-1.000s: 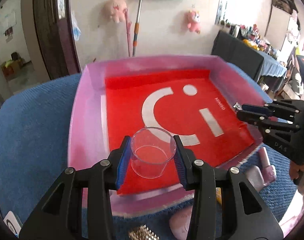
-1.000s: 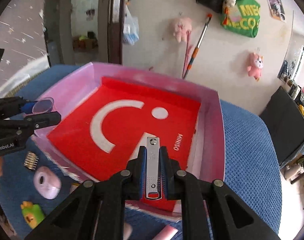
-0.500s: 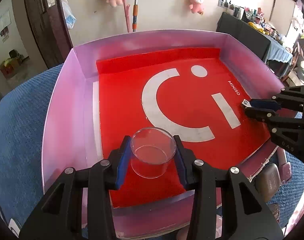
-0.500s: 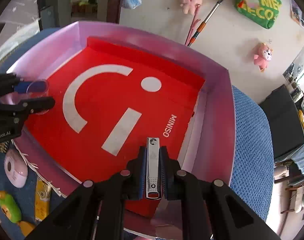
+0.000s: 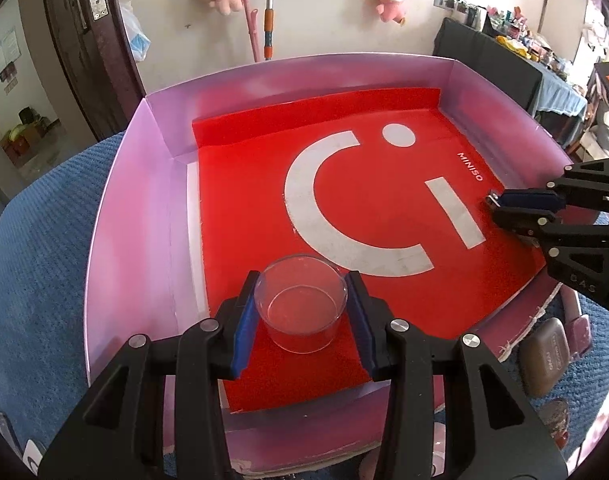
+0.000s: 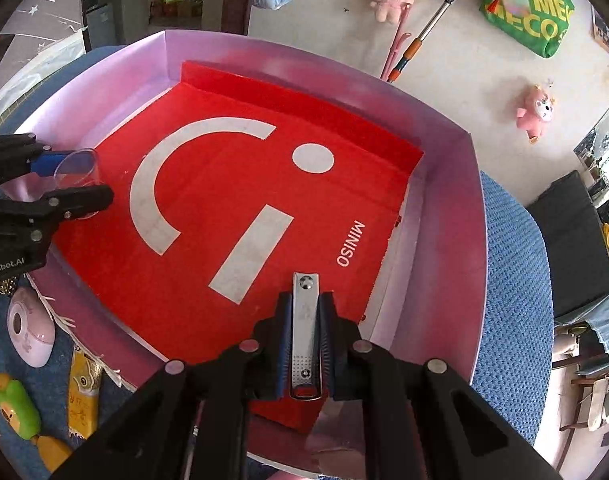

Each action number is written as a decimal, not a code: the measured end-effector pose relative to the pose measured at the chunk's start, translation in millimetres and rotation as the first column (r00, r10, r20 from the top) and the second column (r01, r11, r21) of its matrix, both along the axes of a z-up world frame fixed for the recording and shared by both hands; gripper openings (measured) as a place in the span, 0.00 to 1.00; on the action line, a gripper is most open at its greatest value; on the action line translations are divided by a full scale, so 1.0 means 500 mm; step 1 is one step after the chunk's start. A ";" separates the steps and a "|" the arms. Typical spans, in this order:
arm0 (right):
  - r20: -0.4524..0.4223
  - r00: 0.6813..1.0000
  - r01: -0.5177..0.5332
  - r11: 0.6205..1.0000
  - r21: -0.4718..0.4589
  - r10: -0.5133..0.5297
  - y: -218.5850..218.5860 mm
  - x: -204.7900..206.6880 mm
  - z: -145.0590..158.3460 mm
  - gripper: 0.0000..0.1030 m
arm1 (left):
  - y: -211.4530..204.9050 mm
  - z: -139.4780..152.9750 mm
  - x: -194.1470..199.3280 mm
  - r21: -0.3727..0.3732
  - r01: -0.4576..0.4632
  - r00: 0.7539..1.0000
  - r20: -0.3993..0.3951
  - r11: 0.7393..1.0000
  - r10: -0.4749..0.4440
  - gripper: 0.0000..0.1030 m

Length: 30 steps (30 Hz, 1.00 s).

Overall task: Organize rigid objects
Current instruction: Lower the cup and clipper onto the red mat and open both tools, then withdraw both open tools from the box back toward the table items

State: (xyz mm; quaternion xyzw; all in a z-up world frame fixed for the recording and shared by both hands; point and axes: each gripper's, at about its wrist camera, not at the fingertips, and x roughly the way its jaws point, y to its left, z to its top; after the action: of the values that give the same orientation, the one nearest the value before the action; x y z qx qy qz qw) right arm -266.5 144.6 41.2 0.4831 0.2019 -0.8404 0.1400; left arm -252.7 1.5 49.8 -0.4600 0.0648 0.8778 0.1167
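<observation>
A pink box (image 5: 132, 216) lined with a red Miniso sheet (image 5: 344, 184) fills both views. My left gripper (image 5: 300, 316) is shut on a clear plastic cup (image 5: 300, 304), held low over the red sheet at the box's near left. The cup also shows in the right wrist view (image 6: 78, 172). My right gripper (image 6: 306, 336) is shut on a silver nail clipper (image 6: 304, 320), low over the sheet's right side near the box wall (image 6: 444, 240). Only the clipper's tip (image 5: 493, 199) shows in the left wrist view.
Outside the box on the blue cloth (image 6: 512, 280) lie a pink mouse-like item (image 6: 30, 332), a yellow packet (image 6: 82, 396), a green-and-yellow toy (image 6: 16, 408) and a brown case (image 5: 544, 356). A wall with plush toys stands behind.
Both grippers have moved forward and down into the box, still holding the cup and the nail clipper. The box now fills more of both views.
</observation>
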 end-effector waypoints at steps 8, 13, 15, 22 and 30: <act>0.005 1.000 -0.004 0.999 -0.038 0.005 0.002 -0.003 0.002 0.22 | -0.008 0.015 -0.001 0.030 -0.006 1.000 -0.017 1.000 0.006 0.46; -0.004 1.000 -0.014 0.999 -0.051 0.014 -0.004 0.003 0.010 0.36 | -0.013 0.027 0.003 0.055 -0.003 1.000 -0.028 0.999 0.004 0.55; -0.014 1.000 -0.016 0.999 -0.049 0.015 -0.006 0.006 0.015 0.40 | -0.018 0.034 0.003 0.088 -0.001 1.000 -0.029 0.996 0.004 0.58; -0.086 0.996 0.003 0.996 -0.089 -0.011 0.011 0.028 0.071 0.68 | -0.026 0.089 0.035 0.109 -0.008 0.993 -0.118 0.994 0.021 0.72; -0.198 0.978 0.024 0.983 -0.181 -0.060 0.045 0.087 0.173 0.87 | -0.046 0.190 0.118 0.153 -0.014 0.962 -0.266 0.988 0.055 0.81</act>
State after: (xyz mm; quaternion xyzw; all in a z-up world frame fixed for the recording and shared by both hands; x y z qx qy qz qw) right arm -222.9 167.3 127.6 0.3846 0.1291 -0.9027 0.1433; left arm -193.5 -21.7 144.7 -0.3271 0.0058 0.9366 0.1259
